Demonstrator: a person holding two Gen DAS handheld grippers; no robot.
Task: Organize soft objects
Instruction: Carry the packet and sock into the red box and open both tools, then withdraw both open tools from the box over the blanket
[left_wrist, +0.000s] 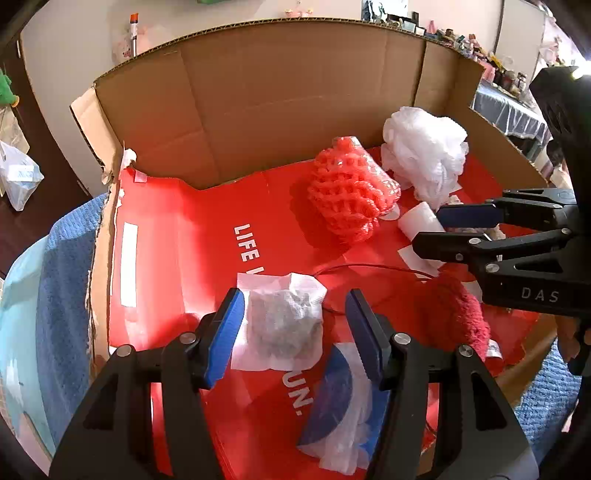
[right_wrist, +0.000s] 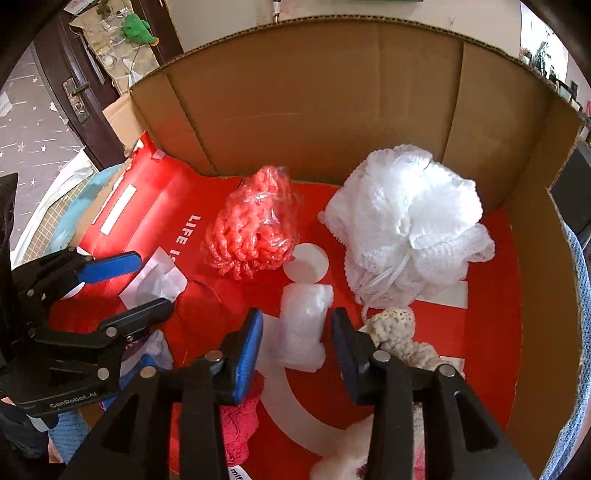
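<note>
**Operator:** I've got both tools low inside the large brown cardboard box (left_wrist: 280, 110) with the red printed floor. My left gripper (left_wrist: 295, 325) is spread, with the crumpled white paper sachet of grey filling (left_wrist: 282, 325) lying on the floor between the blue pads; nothing presses on it. My right gripper (right_wrist: 297, 345) is spread too, and the small white bubble-wrap roll (right_wrist: 304, 325) sits between its pads, apart from both.

**Observer:** So releasing, or about to pick?

**Operator:** I can't tell which from this alone. I'd judge both pieces are simply resting on the box floor. The red foam net sleeve (right_wrist: 255, 236) and the white mesh bath pouf (right_wrist: 410, 221) lie further back, near the rear wall.

**Observer:** Next move?

**Operator:** If they're placed, I lift straight up so no pad drags them. If grasping, I close gently; both crush easily.
</note>
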